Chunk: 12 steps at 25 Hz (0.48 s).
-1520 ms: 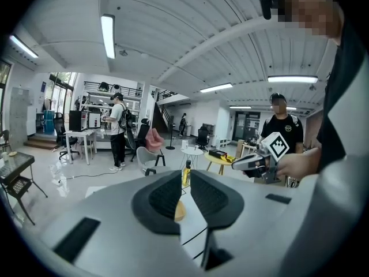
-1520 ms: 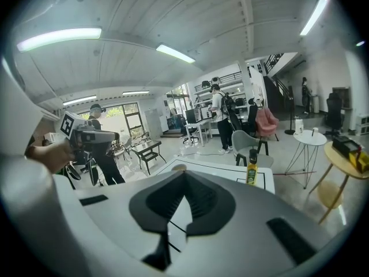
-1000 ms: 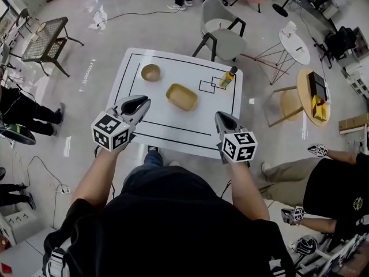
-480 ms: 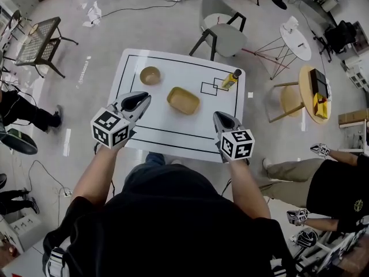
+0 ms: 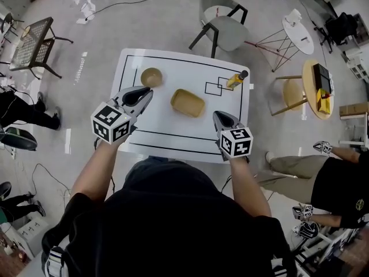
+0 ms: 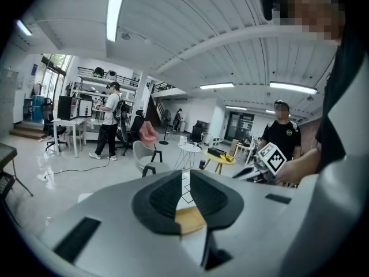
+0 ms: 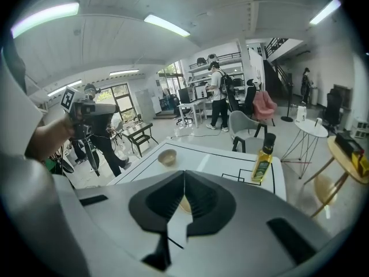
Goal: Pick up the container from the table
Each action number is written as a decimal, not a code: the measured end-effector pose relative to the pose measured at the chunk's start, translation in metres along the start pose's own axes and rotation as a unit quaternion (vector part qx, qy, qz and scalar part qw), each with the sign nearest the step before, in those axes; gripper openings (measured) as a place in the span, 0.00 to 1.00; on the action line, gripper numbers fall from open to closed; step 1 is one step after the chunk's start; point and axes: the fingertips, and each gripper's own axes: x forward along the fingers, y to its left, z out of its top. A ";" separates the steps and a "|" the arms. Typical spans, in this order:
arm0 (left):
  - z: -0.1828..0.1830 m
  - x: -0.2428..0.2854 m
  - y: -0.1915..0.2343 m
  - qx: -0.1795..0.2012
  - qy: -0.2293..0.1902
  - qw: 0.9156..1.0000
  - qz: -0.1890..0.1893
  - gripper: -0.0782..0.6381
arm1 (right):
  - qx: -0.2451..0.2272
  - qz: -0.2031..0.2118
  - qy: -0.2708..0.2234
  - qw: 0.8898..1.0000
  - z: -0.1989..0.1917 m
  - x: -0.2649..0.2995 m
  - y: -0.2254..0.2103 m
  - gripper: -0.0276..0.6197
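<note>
1. While hovering above the white table [image 5: 183,127] near its front edge, steer for the tan container [image 5: 187,103] lying mid-table, between round bowl [image 5: 151,77] and bottle [image 5: 236,79].
2. Spread the right gripper [image 5: 219,116], clenched empty, before descending.
3. Widen the left gripper [image 5: 147,93], barely ajar and gripping nothing, then pinch one long wall squarely.

Open table [image 5: 173,127] before container [image 5: 187,103]; bowl [image 5: 151,77], bottle [image 5: 236,79] well aside.

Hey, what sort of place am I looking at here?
Probably an open-plan lab or workshop: a white table marked with black lines, a desk with monitors by the wall, and loose chairs on a bare glossy floor.
</note>
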 end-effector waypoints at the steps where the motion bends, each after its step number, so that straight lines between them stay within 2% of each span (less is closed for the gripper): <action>1: 0.000 0.001 0.005 -0.001 0.001 1.000 -0.001 0.18 | 0.001 0.000 0.004 1.000 -0.001 0.005 0.000 0.05; 12: -0.006 0.017 0.048 -0.013 0.012 1.000 -0.018 0.17 | -0.002 -0.011 0.045 0.999 -0.009 0.053 0.000 0.06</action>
